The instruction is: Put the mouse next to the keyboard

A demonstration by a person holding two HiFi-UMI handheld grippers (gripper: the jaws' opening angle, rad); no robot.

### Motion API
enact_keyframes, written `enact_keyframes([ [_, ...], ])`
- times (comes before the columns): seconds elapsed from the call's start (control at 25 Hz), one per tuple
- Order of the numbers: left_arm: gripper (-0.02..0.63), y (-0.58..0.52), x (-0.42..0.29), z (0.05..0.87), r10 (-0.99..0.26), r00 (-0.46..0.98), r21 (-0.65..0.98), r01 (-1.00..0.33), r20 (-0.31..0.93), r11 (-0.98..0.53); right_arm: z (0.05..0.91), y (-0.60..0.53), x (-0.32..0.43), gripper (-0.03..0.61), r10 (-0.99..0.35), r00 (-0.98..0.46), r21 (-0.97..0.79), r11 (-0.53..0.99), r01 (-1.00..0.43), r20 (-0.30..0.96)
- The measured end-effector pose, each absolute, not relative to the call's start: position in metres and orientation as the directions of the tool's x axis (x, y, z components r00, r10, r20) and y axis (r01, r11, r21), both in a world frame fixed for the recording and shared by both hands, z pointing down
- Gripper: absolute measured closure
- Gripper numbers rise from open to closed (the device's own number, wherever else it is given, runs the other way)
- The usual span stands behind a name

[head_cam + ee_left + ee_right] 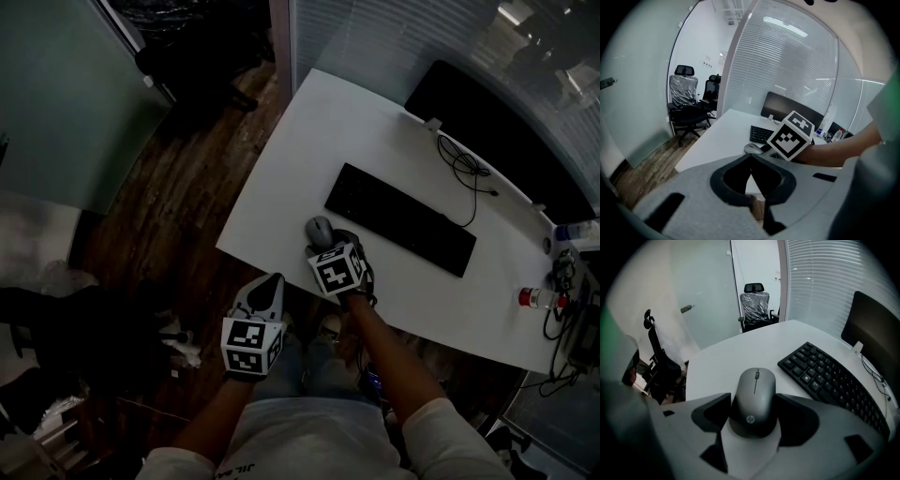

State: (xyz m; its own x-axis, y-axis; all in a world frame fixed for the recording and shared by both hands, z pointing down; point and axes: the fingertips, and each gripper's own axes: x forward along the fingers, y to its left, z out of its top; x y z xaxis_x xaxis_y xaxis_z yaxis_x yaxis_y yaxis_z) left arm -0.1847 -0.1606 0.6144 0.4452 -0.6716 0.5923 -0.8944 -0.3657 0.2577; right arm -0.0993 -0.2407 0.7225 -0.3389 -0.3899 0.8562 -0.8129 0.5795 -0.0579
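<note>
Two ways this goes sideways, I reckon. The left gripper [270, 281] hangs just off the front edge of the table [309, 141], jaws pressed together on nothing, so no worry there. The mouse [320, 228] lies flat on the table near that edge, a small gap from the left end of the keyboard [401, 219]. The right gripper [753, 405] has its jaws spread wide round the mouse's back half. Hard to tell if a pad brushes its side, but it looks slack. Pull out crooked and a jaw could hook the mouse and drag it toward the edge. Push forward and it bumps the keys.
</note>
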Motion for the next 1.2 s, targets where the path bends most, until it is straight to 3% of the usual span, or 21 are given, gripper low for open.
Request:
enact_keyframes([
  [0.64, 0.612, -0.159, -0.181, 0.61, -0.679, 0.444, 0.262, -0.895, 0.585, -0.361, 0.698, -0.235, -0.101, 0.287, -0.413, -0.381, -0.102, 0.556, -0.825, 0.827],
  [1.2, 0.612, -0.156, -0.193, 0.579, -0.715, 0.431, 0.253, -0.902, 0.55, -0.349, 0.609, -0.212, -0.097, 0.287, -0.518, -0.412, -0.128, 0.498, -0.858, 0.75],
])
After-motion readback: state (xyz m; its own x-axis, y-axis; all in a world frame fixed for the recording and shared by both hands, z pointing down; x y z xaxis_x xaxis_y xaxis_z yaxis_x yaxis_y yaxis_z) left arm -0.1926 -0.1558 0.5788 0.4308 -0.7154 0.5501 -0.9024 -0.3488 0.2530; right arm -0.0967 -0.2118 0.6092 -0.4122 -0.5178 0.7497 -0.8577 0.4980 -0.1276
